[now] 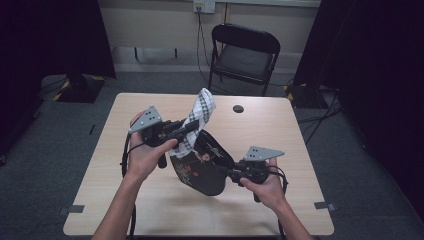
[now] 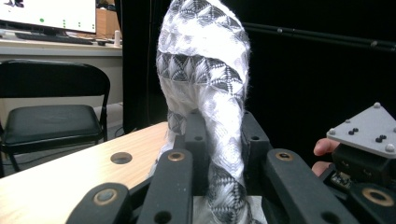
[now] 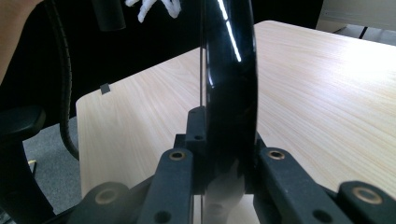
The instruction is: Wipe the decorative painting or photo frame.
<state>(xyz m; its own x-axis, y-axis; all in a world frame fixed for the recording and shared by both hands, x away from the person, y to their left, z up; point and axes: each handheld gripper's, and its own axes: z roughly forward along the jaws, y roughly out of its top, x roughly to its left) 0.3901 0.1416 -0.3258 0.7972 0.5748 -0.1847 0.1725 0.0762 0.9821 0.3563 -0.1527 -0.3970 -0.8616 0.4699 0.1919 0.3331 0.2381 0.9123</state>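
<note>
- The left hand-held gripper (image 1: 186,129) pinched a black-and-white patterned cloth (image 1: 199,116), whose long axis ran toward one o'clock, free end up.
- The right hand-held gripper (image 1: 226,169) clamped the rim of a glossy black decorated plate (image 1: 200,167), held edge-on above the pale wooden surface (image 1: 280,145), extending toward ten o'clock.

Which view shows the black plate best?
The high view: the whole black plate shows with its painted face, gripped at the rim by the right gripper. The right gripper view gives its glossy edge only; the left gripper view hides it behind the cloth.
</note>
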